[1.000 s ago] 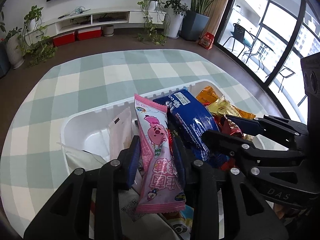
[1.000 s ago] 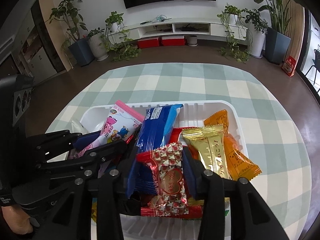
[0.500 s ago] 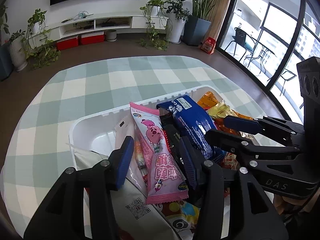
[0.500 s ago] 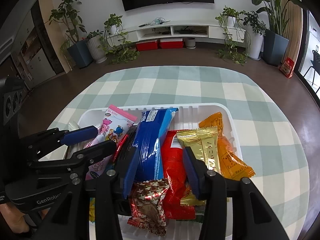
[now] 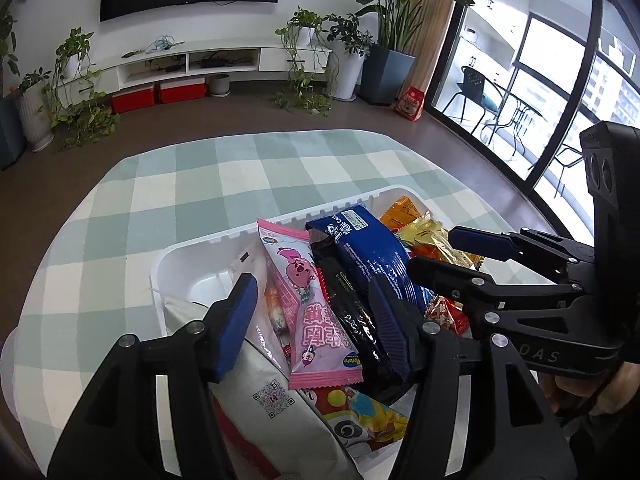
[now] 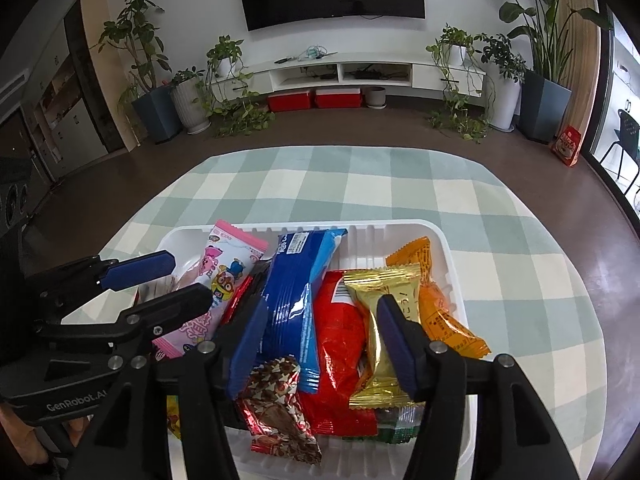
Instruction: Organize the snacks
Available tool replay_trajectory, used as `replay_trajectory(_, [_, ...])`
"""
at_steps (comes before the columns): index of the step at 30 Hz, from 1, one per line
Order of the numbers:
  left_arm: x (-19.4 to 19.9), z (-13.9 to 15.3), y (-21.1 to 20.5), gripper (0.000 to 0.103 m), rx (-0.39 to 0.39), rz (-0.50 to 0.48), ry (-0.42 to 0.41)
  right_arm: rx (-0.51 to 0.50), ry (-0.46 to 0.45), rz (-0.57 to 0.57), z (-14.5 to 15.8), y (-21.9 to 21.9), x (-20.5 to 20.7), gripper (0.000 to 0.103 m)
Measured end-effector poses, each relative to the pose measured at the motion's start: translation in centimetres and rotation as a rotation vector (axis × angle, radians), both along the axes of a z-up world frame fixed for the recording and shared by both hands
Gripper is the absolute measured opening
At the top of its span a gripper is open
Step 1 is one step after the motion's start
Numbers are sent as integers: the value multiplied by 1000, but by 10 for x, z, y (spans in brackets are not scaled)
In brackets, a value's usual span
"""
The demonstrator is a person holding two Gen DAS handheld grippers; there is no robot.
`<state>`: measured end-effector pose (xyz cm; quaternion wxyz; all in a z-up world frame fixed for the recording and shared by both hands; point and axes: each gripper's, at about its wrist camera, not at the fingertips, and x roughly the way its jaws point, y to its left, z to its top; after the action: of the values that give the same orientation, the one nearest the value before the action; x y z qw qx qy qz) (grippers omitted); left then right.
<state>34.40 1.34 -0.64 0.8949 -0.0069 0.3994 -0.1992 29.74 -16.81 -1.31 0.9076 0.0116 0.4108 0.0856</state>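
A white plastic tray (image 6: 404,232) on the checked tablecloth holds several snack packets. In the left wrist view my left gripper (image 5: 310,320) is open above the tray (image 5: 188,252), over a pink pig packet (image 5: 308,304) and a black bar (image 5: 352,316). A blue roll-cake packet (image 5: 372,248) lies to their right. In the right wrist view my right gripper (image 6: 320,340) is open and empty over the blue packet (image 6: 298,292), a red packet (image 6: 340,344) and a gold packet (image 6: 376,320). A red-and-silver chocolate packet (image 6: 280,412) lies below it. An orange packet (image 6: 436,300) lies at the right.
The table has a green-and-white checked cloth (image 6: 360,184) and its edge curves close to the tray. Each gripper shows beside the other: the right one (image 5: 500,256) in the left view, the left one (image 6: 132,284) in the right view. White and cartoon packets (image 5: 280,400) lie at the tray's near end.
Both grippers opened and pulled back. The left let go of the pink packet. The right let go of the red-and-silver chocolate packet, which now lies in the tray.
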Motion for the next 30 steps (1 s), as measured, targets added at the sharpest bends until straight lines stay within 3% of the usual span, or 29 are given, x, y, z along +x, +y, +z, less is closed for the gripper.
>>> replay_trajectory(4, [-15,15,7,65,-11,11,-36,-17,-17,-10,6,-4,-6,67])
replay_trajectory(8, [-45,38,17,81,-6,37,-106,-23,-64,-31,22,-13,-23,74])
replay_trajectory(11, [-83,56,25,103,8,82,-198,7,-113,-62,38,-22,-43,87])
replay_trajectory(14, [-134,71,33,103,13,120,-338,47,-163,-88,55,-30,-71,102])
replay_trajectory(18, [-204,83,38,103,-27,99,-436,79,-210,-108,70,-33,-112,103])
replay_trajectory(21, [-256,90,33,103,7,143,-498,66,-271,-124,82,-30,-151,103])
replay_trajectory(25, [-301,97,31,103,-39,217,-482,113,-301,-166,89,-30,-200,103])
replay_trajectory(30, [-334,102,26,103,9,273,-459,63,-332,-119,91,-11,-252,103])
